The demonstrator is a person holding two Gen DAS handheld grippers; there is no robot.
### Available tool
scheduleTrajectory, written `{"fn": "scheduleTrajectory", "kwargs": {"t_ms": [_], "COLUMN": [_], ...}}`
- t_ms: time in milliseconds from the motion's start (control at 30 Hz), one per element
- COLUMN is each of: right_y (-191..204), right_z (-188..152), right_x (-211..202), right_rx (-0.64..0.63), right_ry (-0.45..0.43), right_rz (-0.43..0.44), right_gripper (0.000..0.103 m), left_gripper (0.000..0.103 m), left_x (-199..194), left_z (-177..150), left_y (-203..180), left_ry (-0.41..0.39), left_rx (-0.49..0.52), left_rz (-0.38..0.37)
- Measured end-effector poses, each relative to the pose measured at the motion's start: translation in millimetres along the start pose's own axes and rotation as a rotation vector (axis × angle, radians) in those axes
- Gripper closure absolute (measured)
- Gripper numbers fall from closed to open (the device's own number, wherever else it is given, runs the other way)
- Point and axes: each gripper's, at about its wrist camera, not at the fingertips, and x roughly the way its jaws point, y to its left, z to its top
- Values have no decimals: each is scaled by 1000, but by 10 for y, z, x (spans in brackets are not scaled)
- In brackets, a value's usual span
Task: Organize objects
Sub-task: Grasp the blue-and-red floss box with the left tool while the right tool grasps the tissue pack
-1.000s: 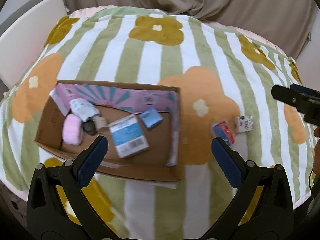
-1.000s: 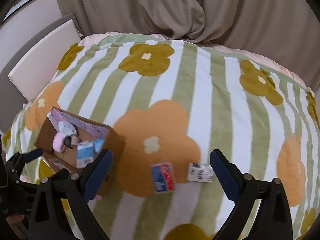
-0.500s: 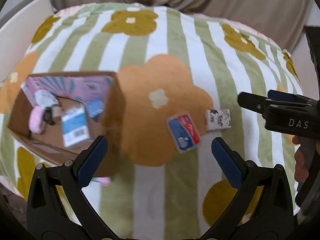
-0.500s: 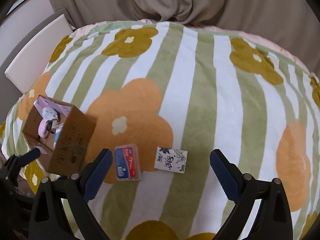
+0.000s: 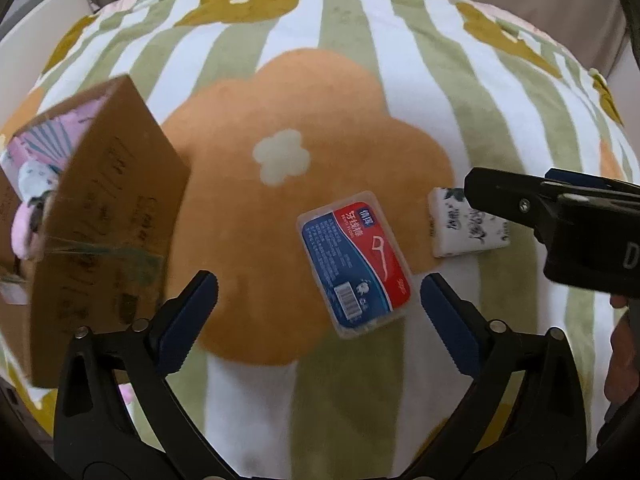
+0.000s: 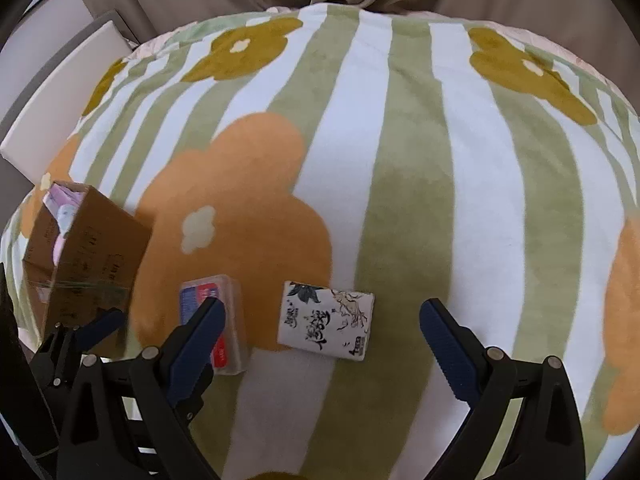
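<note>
Progress: I judge the job partly done. The cardboard box [image 5: 108, 216] already holds several items, a pink one and a white patterned one among them; two items lie outside it on the blanket [image 6: 420, 160].
Left to do: floss-pick case [image 5: 354, 258] and tissue pack [image 6: 326, 324], both to the right of the box, the case nearer it, the pack just beyond the case.
Left gripper [image 5: 318, 314]: I have it spread wide and empty, hanging over the case, not touching it.
Right gripper [image 6: 320, 338]: wide apart as well, empty, lined up over the tissue pack.
Floss-pick case: flat, rounded rectangle, clear hard plastic with a glossy blue and red label; I expect it to be slick.
Tissue pack: small soft rectangular packet, white wrap with dark ink-style print.
Box: plain brown corrugated card, open top, a pink printed liner along its far wall.
Blanket: plush fleece, green and white stripes with orange and mustard flowers.
</note>
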Motion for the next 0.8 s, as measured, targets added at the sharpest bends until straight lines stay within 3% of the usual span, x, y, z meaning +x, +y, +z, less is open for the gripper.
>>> {"fn": "scheduleTrajectory", "kwargs": {"t_ms": [333,500,667,800], "right_y": [-58,-56,-63,-79], "right_z": [-39,-56,-70,-72], "right_x": [348,432,468,467], "right_rx": [43,44,44,50], "right_ry": [81,107,121,125], "right_rz": [-19,-17,-33,-38], "right_gripper": [19,30,42,43], "left_gripper": [5,14,37,41], "left_x": [300,370,389,395], "left_z": [41,52,59,71], "left_y": [-131,-120,-126,-99], "left_ry": [5,20,19,19], "left_rx": [4,-10,-6,-18], "left_rz": [7,-15,-44,-55]}}
